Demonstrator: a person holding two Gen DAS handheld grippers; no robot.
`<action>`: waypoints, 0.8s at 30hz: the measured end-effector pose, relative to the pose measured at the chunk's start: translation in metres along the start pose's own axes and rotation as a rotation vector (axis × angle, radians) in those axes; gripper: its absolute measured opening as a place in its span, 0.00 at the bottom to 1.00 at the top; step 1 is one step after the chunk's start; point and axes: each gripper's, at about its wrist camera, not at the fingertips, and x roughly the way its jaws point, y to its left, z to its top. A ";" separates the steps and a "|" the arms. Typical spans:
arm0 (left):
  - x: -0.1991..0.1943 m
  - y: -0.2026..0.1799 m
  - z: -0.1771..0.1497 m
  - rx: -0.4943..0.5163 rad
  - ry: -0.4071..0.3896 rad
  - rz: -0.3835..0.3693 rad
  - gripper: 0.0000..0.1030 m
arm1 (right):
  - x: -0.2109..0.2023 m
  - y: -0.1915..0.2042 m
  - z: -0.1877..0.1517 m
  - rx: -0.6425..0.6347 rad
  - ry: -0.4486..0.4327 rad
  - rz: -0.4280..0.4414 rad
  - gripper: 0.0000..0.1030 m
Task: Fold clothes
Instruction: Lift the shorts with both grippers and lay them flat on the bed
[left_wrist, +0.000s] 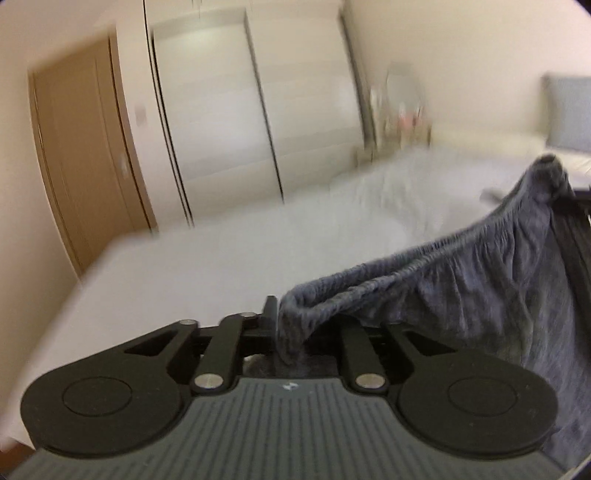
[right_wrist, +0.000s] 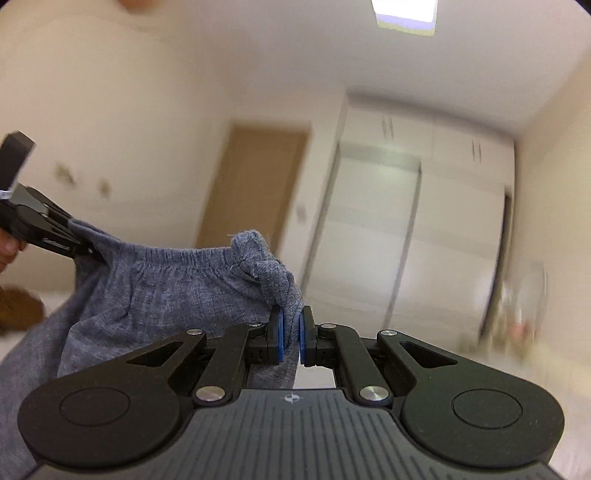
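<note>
Above the white bed (left_wrist: 184, 266), left tongs (left_wrist: 291, 332) and right tongs (right_wrist: 291, 334) each pinch the grey garment's (right_wrist: 177, 280) waistband, stretched between them.

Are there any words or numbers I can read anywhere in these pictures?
No words or numbers can be read.
A small white logo mark, no letters, sits on the grey ribbed body behind the left tongs and the right tongs.
The grey shorts show no label.
The things beside the wardrobe are too blurred.

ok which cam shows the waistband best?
Right wrist. The waistband runs unblocked from the left claw to the right claw, both shut on it. Left wrist shows it too, but blurrier, with cloth hiding that claw's pads.
</note>
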 end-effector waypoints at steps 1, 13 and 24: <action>0.036 0.000 -0.011 -0.022 0.060 -0.016 0.18 | 0.034 -0.009 -0.018 0.028 0.085 -0.006 0.07; 0.034 0.047 -0.122 -0.253 0.231 -0.049 0.44 | 0.114 -0.043 -0.161 0.228 0.425 -0.065 0.37; -0.046 0.026 -0.184 -0.298 0.308 -0.175 0.51 | -0.034 0.044 -0.153 0.286 0.424 -0.014 0.71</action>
